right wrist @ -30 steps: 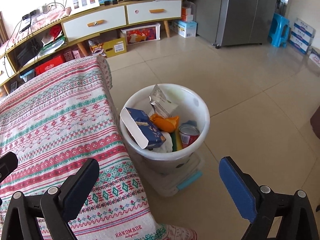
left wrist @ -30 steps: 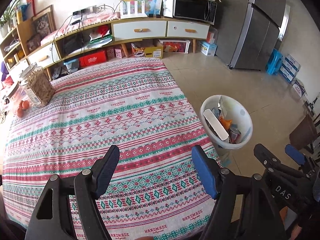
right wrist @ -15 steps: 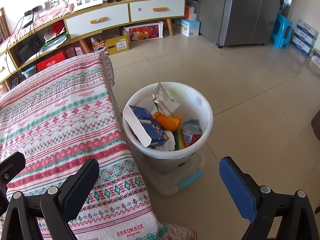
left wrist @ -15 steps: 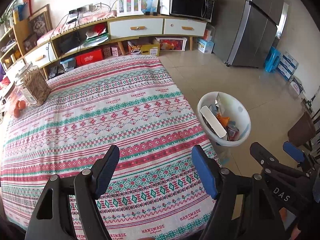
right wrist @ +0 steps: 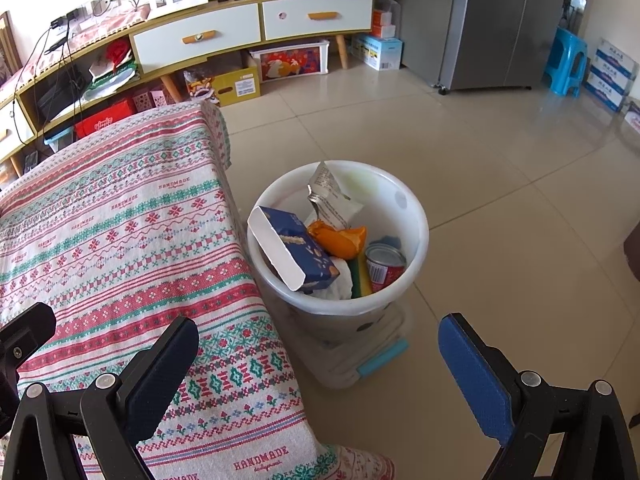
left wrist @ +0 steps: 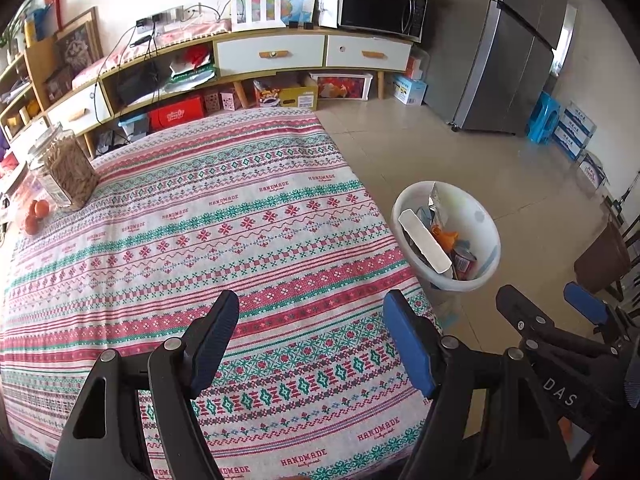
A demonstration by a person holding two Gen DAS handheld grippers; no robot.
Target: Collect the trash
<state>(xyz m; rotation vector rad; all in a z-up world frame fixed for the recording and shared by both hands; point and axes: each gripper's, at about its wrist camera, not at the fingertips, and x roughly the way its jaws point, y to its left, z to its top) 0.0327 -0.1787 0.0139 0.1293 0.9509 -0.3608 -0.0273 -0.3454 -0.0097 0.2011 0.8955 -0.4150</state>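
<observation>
A white trash bin [right wrist: 416, 216] stands on the floor by the table's right edge; it also shows in the left wrist view [left wrist: 490, 236]. It holds a blue box [right wrist: 296, 248], an orange wrapper [right wrist: 340, 240], a foil packet [right wrist: 332, 196] and a red can [right wrist: 386, 264]. My left gripper [left wrist: 312, 340] is open and empty above the near part of the patterned tablecloth [left wrist: 192, 248]. My right gripper [right wrist: 316, 356] is open and empty, above the table's corner and the floor, short of the bin.
A jar of brown sticks [left wrist: 66, 166] and orange fruits [left wrist: 38, 212] sit at the table's far left. A long cabinet [left wrist: 272, 56] with a microwave [left wrist: 380, 12] lines the back wall. A fridge [left wrist: 516, 52] and a blue stool [right wrist: 568, 60] stand on the right.
Both grippers have drawn back and up a little, so the table and bin look slightly farther. Both stay open and empty.
</observation>
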